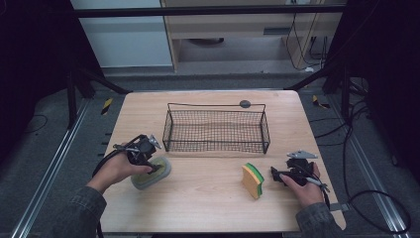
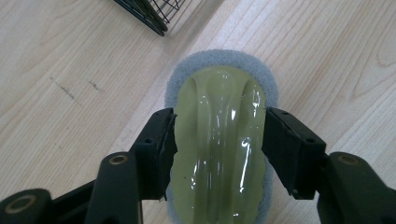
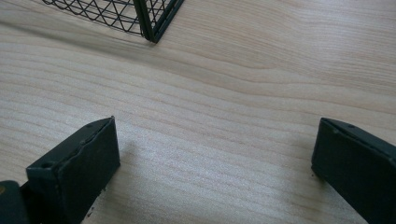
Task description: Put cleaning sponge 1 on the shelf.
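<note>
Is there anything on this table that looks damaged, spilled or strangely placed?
Nothing is spilled or broken. The yellow-green sponge stands on its edge rather than lying flat, apart from the wire basket. The left gripper is clamped on the scrubber; the right gripper is open, holding nothing.

The table (image 1: 208, 198) is viewed from above, facing forward; both gripper views are held close to it, sharing the wire basket (image 1: 216, 130) corner.
</note>
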A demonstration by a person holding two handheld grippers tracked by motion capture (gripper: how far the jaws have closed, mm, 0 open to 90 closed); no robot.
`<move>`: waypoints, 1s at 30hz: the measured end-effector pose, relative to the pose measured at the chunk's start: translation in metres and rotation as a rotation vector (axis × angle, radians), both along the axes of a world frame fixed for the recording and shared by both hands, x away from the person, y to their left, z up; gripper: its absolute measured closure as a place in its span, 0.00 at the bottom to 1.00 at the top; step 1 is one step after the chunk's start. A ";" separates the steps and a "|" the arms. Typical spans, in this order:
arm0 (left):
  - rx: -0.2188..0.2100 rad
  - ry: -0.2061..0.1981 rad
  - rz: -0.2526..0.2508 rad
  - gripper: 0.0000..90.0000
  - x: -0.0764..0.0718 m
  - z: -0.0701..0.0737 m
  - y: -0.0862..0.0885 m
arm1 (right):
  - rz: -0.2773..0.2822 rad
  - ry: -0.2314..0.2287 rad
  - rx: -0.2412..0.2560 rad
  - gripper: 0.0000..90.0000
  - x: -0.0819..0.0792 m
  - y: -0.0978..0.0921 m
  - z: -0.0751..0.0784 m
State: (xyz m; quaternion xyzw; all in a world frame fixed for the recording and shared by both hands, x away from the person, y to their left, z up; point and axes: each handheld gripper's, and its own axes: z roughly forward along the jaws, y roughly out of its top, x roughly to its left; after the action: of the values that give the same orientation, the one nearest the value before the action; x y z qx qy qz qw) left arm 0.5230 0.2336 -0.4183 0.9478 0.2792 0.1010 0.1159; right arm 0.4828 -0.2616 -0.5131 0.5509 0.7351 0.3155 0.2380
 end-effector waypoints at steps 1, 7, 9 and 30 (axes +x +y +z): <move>0.003 0.005 0.001 0.49 0.000 -0.001 0.000 | 0.002 0.000 0.003 0.01 0.000 0.000 0.000; 0.021 0.028 0.000 0.55 0.002 -0.007 0.002 | 0.002 0.000 0.002 0.01 0.000 0.000 0.000; 0.024 0.032 0.004 0.57 0.002 -0.008 0.004 | 0.002 0.000 0.002 0.01 0.000 0.000 0.000; 0.029 0.053 -0.007 0.75 0.002 -0.014 0.006 | 0.004 0.000 0.002 0.01 0.000 0.000 0.000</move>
State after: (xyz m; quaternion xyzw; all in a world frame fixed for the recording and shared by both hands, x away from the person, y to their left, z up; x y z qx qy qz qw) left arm 0.5255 0.2399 -0.4323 0.9528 0.2773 0.0793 0.0951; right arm 0.4827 -0.2616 -0.5130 0.5498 0.7357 0.3167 0.2369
